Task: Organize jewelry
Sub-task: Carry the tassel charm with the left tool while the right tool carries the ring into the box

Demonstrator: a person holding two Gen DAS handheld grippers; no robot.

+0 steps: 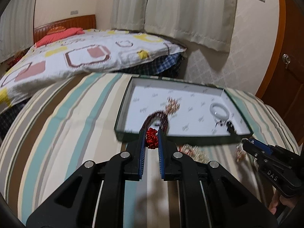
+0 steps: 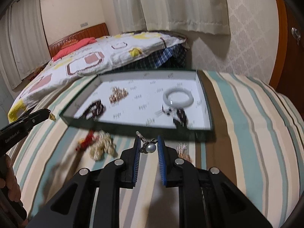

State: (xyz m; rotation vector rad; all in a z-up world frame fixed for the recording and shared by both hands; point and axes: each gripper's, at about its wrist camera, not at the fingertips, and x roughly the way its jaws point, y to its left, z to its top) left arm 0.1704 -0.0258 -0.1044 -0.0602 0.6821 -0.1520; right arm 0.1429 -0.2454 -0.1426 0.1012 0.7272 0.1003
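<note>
Both claws hold jewelry just short of the tray's [image 1: 121, 114] near edge: the left claw [image 1: 152, 138] is narrow around a red knot [image 1: 152, 138] on a dark bead string [image 1: 157, 118], the right claw [image 2: 149, 146] pinches a pearl earring [image 2: 150, 148]. The earring sits at the very tips and may slip onto the striped bedcover [image 2: 247, 114]; the dangling string could snag the tray wall. A white bangle [image 2: 178, 96] and gold pieces [image 2: 117, 95] lie inside, more gold jewelry [image 2: 100, 148] outside. Curtains [image 2: 180, 5] hang behind a patterned quilt [image 1: 85, 55]
</note>
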